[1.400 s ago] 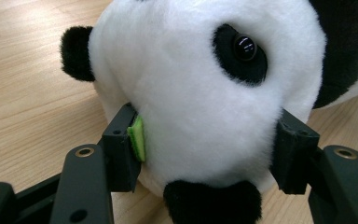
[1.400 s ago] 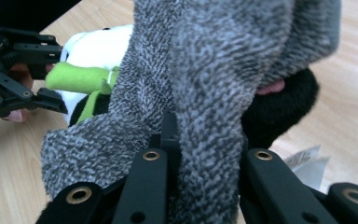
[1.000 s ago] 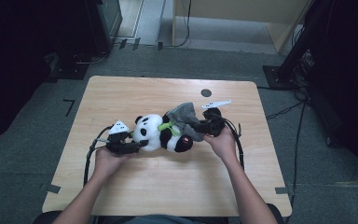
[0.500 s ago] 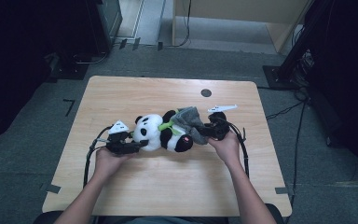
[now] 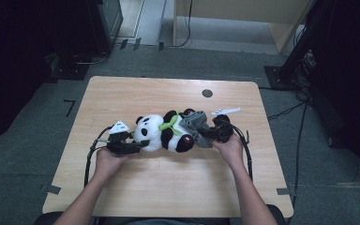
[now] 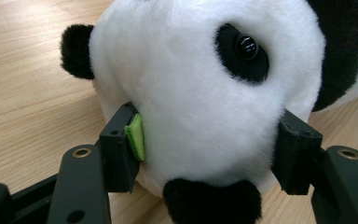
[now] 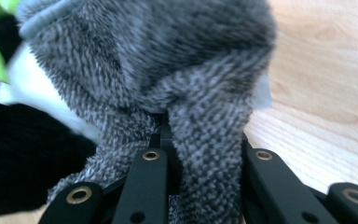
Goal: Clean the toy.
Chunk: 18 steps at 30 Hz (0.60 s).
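On the left, the left gripper (image 5: pixel 130 146) has its jaws about half open, squeezing both sides of the toy panda's (image 5: pixel 161 133) white head, as the left gripper view shows. The panda lies on its side in the middle of the table (image 5: pixel 122 93), head to the left and feet to the right. A green leaf (image 5: pixel 168 124) sits at its neck. Over its bottom end is a grey knitted cloth (image 5: pixel 194 123), like a small sock or pair of pants. On the right, the right gripper (image 5: pixel 209 135) has its jaws nearly shut, pinching a fold of that grey cloth; the right gripper view shows the cloth bunched up between them. The work looks like pulling the cloth along the panda's legs. What could go wrong: the panda's head is soft and round, so it could pop out of the left jaws if the right hand pulls hard. The thin fold could also slip out of the right jaws, or the cloth could catch on a foot and bunch up. There is lots of bare table in front, behind and on both sides. The edges are well away, so nothing should fall off. A small dark hole (image 5: pixel 207 93) lies near the far edge.
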{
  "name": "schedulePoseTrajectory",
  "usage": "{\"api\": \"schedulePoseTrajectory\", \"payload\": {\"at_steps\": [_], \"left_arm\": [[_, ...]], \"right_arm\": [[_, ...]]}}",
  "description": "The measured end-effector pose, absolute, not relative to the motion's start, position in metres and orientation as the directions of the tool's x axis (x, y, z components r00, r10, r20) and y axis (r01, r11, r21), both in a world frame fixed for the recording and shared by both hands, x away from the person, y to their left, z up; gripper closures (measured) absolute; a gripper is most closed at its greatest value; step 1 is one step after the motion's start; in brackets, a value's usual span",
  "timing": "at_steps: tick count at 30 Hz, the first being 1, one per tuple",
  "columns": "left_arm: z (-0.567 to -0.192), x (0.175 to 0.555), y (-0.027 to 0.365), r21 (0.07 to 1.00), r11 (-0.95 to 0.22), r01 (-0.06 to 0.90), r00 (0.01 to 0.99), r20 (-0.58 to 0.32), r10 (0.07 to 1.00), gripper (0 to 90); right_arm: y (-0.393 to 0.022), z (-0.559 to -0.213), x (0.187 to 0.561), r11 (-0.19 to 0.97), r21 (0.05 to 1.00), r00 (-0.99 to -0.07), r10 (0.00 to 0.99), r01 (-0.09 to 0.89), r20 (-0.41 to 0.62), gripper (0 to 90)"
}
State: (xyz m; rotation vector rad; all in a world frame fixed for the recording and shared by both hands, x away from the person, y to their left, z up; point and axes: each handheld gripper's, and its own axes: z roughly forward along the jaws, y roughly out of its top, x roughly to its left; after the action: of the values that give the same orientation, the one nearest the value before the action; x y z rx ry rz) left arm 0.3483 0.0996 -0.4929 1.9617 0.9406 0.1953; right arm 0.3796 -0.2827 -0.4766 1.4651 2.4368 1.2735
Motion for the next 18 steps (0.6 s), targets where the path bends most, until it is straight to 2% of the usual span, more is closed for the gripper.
{"api": "schedulePoseTrajectory", "payload": {"at_steps": [4,6,7,14,18], "left_arm": [[-0.493,0.348,0.1,0.794,-0.288,0.536,0.696,-0.223,0.682,35.9],[-0.493,0.348,0.1,0.793,-0.289,0.536,0.696,-0.222,0.683,35.9],[-0.493,0.348,0.1,0.792,-0.287,0.538,0.695,-0.224,0.684,35.9],[-0.492,0.35,0.101,0.786,-0.284,0.548,0.693,-0.237,0.681,35.9],[-0.491,0.351,0.101,0.784,-0.284,0.552,0.693,-0.242,0.68,35.9]], "right_arm": [[-0.286,-0.483,0.382,0.263,0.601,-0.532,0.781,0.755,0.327,77.7],[-0.292,-0.488,0.383,0.229,0.581,-0.506,0.777,0.781,0.375,78.0],[-0.294,-0.488,0.383,0.23,0.577,-0.5,0.785,0.784,0.365,78.1],[-0.314,-0.482,0.378,0.202,0.584,-0.449,0.835,0.787,0.317,78.3],[-0.327,-0.468,0.369,0.153,0.626,-0.436,0.838,0.764,0.328,78.2]]}}
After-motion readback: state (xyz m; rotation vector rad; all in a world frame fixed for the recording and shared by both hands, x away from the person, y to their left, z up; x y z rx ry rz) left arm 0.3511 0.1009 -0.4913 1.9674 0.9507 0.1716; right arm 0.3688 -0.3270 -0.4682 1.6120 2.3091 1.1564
